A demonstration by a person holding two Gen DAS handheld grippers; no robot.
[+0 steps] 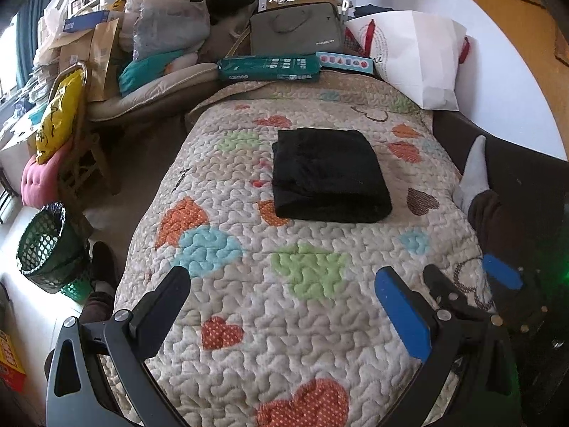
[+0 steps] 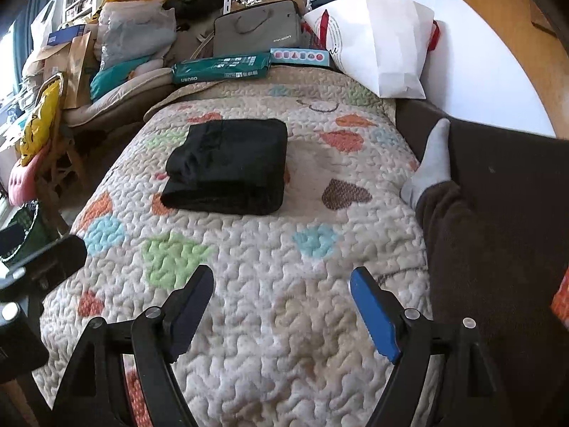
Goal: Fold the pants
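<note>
The black pants (image 1: 329,176) lie folded into a compact rectangle on the heart-patterned quilt (image 1: 284,320); they also show in the right wrist view (image 2: 229,167). My left gripper (image 1: 284,284) is open and empty, held above the quilt well short of the pants. My right gripper (image 2: 282,283) is open and empty too, also back from the pants. The right gripper's blue fingers (image 1: 501,275) show at the right of the left wrist view.
A person's leg in brown trousers with a grey sock (image 2: 432,160) rests at the quilt's right edge. Boxes, a grey laptop bag (image 1: 297,30) and a white paper bag (image 1: 416,57) line the far end. A green bin (image 1: 46,245) and chair stand left.
</note>
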